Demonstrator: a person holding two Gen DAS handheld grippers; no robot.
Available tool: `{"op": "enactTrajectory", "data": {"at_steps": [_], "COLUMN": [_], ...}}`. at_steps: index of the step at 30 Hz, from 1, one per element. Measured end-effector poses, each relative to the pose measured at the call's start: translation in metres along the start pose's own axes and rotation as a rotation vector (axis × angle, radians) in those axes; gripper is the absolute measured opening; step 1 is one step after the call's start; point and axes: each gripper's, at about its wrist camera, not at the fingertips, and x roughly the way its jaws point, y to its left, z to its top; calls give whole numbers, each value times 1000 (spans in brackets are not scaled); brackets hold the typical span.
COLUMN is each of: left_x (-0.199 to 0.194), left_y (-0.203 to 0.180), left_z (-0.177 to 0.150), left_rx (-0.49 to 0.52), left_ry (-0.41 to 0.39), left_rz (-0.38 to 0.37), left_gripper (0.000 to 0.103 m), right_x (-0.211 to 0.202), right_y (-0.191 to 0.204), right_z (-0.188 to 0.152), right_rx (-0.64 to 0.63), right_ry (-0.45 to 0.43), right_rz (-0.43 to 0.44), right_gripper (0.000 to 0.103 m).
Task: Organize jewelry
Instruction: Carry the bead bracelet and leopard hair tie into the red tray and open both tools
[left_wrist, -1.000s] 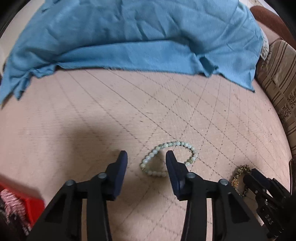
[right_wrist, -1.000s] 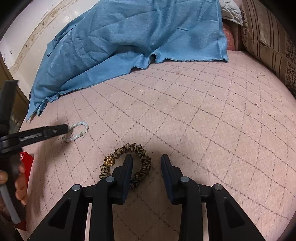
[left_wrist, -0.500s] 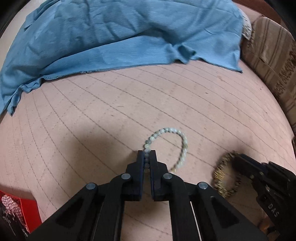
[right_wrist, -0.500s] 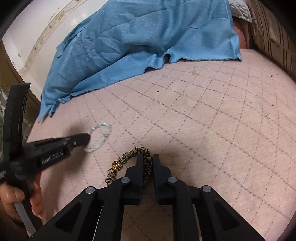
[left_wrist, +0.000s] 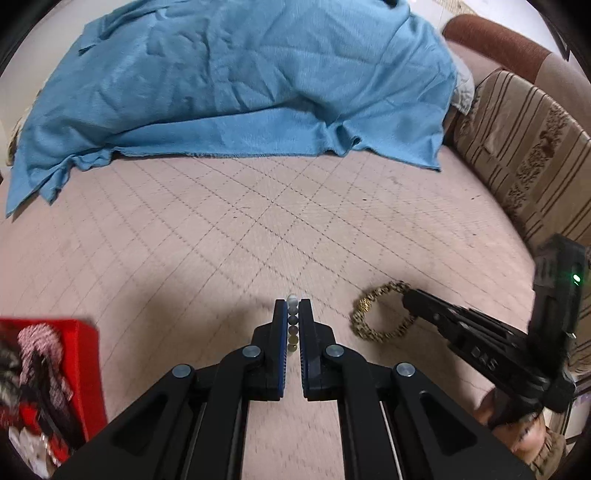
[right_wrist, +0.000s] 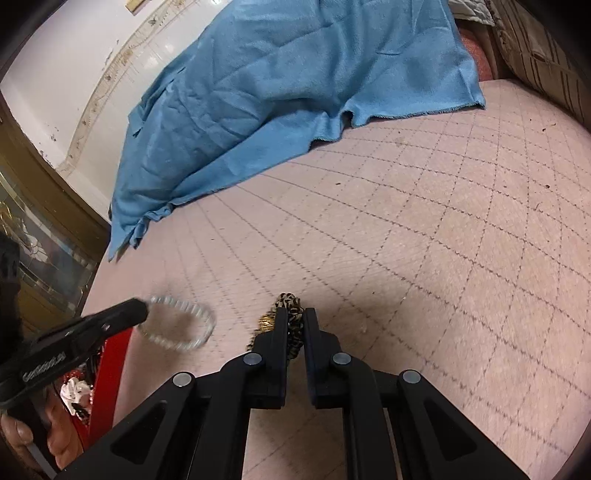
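From my left wrist camera, my left gripper (left_wrist: 292, 321) is clamped on the pale green beaded bracelet (left_wrist: 292, 317); I see only a short column of beads between the jaws, edge-on to me, and the rest of its loop is hidden behind the fingers. The open red box with jewelry inside (left_wrist: 79, 363) sits low to my left, near the gripper, so I judge the carry goes leftward and down, and my left hand is the nearer one to it. The box is cut off by the frame edge and blurred, so I cannot make out its compartments. To my right, my right gripper (left_wrist: 408, 299) pinches the leopard-print fabric bracelet with a gold bead (left_wrist: 373, 325), whose ring lies on the pink quilted bedspread (left_wrist: 258, 221) with its far side in the jaws.

From my right wrist camera, my right gripper (right_wrist: 294, 325) is closed narrowly on that leopard-print band (right_wrist: 291, 314), which runs lengthwise up between the jaws; the gold bead peeks out just left of them. Whether the band is clear of the bedspread I cannot tell. My left gripper (right_wrist: 142, 308) enters from the left with the beaded loop (right_wrist: 181, 326) hanging off its tip, blurred, above the bedspread (right_wrist: 443, 240). The red box's edge (right_wrist: 110, 369) shows just under that gripper, mostly hidden by it.
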Motion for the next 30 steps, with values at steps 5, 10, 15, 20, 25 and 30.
{"op": "enactTrajectory", "data": {"at_steps": [5,10,15,20,25,30], "left_x": [-38,-79,-111,-137,-161,-186], "left_y": [6,11,22,37,46,49], "left_z": [-18,-36,-53,-71,-84,-98], "left_rx": [-36,-59,-107,-160,-191,-192], "left_ry": [-21,-49,-75,-97,-127,-166], "left_rz": [-21,-27,-29,-35,-32,5], "left_gripper": [5,5,5,5,5,5], "right_x": [-23,-47,-68,-90,-104,-113], "right_y": [18,41,69,98,122,141], "right_z": [-9,-25,-39,-52,-64,-76], "right_rx": [-5,-28,-80,-137,-187,-222], "right_ry": [-14,-19,-33,-48,-49,-41], "right_rz": [20,30,26,30,25,31], "right_gripper": [9,9,9,9,9,9]}}
